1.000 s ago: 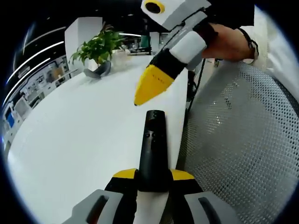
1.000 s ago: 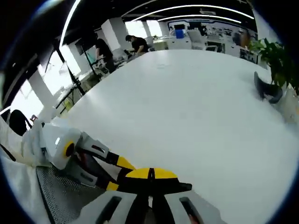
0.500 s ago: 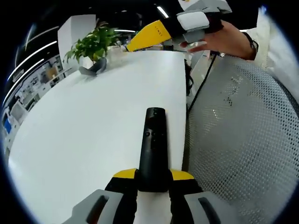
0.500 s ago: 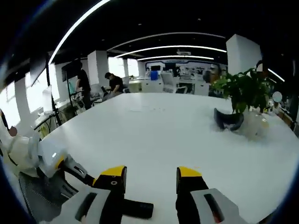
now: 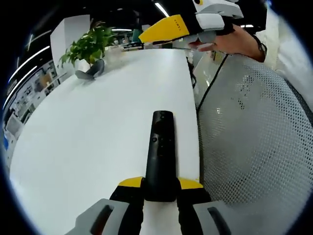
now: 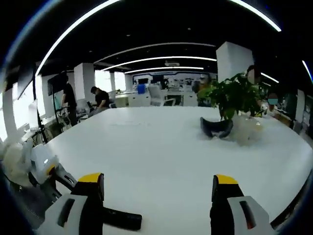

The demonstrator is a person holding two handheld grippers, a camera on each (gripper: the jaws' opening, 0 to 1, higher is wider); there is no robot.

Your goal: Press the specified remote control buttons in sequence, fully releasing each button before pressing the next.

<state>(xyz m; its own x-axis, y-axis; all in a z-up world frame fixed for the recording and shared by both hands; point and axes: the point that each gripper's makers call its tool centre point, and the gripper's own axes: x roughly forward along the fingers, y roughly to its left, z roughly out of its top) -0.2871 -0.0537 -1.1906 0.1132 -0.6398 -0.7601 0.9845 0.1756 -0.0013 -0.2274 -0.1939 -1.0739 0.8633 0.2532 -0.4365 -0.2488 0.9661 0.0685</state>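
Black plastic remote looks light, stiff, a bit slippery; left tongs pinch its near end above the worktop, right tongs spread.

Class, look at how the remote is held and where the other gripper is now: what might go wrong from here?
1. The left gripper clamps only the near end of the remote, so a press near the far end could tip it.
2. The right gripper is open and lifted away; it may need closing to hit one small button.
3. The remote is close to the table edge, so a slip could drop it.
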